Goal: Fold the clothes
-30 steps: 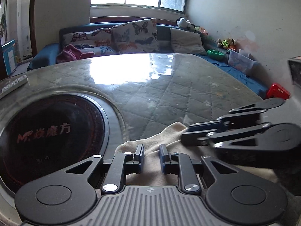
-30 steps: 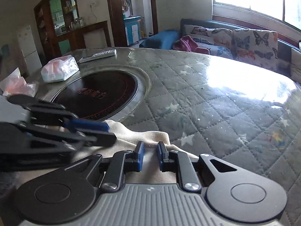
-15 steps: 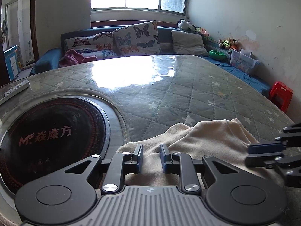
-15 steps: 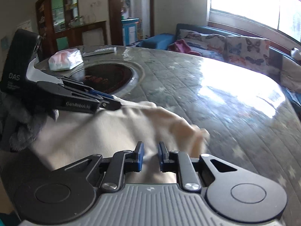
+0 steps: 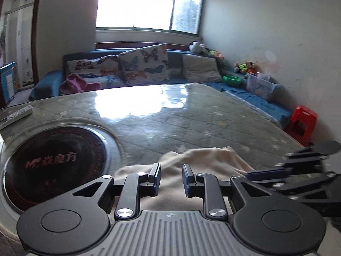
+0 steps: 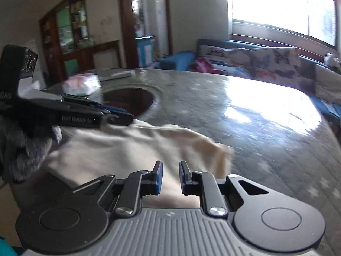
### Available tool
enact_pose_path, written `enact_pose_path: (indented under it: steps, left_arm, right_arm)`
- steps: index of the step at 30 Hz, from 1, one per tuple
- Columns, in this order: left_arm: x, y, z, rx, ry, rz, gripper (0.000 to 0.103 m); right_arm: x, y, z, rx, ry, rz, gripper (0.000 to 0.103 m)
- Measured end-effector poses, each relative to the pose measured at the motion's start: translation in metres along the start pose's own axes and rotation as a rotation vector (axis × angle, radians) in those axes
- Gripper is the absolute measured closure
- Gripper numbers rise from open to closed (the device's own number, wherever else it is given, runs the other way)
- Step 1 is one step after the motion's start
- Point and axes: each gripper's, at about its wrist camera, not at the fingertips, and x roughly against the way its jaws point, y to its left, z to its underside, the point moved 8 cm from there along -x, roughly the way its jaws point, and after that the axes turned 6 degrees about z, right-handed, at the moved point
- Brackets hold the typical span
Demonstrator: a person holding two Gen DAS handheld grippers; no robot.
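Cloth: a cream garment (image 5: pixel 191 166), soft and rumpled, bunched into a low mound with folds and a loose, ragged far edge.
Where it lies: on the quilted grey table (image 5: pixel 191 115), low centre in both views, right of the round dark cooker plate (image 5: pixel 53 162) in the left wrist view.
Left gripper (image 5: pixel 170 177): jaws a narrow gap apart; cloth runs under and between the 2 fingers, but whether the pads pinch it I cannot tell.
Right gripper (image 6: pixel 170 177): jaws also slightly apart over the cloth; a grip cannot be made out here either.
Other views of them: in the right wrist view the left gripper (image 6: pixel 119 115) enters from the left edge with its tips at the cloth's far corner; the right gripper (image 5: pixel 264 173) shows at the lower right of the left wrist view, blurred.
Hard to see: the cloth's near part sits behind both gripper bodies; its right edge in the right wrist view is smeared by blur.
Gloved hand (image 6: pixel 23 147): grey, cut off at the left edge.
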Motion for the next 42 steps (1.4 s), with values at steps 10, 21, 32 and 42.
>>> enact_pose_path:
  steps: [10, 21, 32, 42]
  left_arm:
    - [-0.021, -0.005, 0.025, 0.003, 0.051, 0.020, 0.079]
    - [0.044, -0.014, 0.066, 0.053, 0.026, 0.007, 0.079]
    - [0.080, 0.010, 0.068, 0.129, -0.026, -0.066, 0.079]
    - [0.070, 0.033, 0.057, 0.189, -0.018, -0.086, 0.079]
  right_arm:
    - [-0.007, 0.020, 0.012, 0.047, 0.029, -0.029, 0.088]
    - [0.014, -0.001, 0.036, 0.005, 0.046, 0.004, 0.088]
    - [0.023, -0.008, 0.036, -0.008, 0.043, 0.014, 0.088]
    - [0.012, -0.006, 0.028, 0.008, 0.052, 0.006, 0.088]
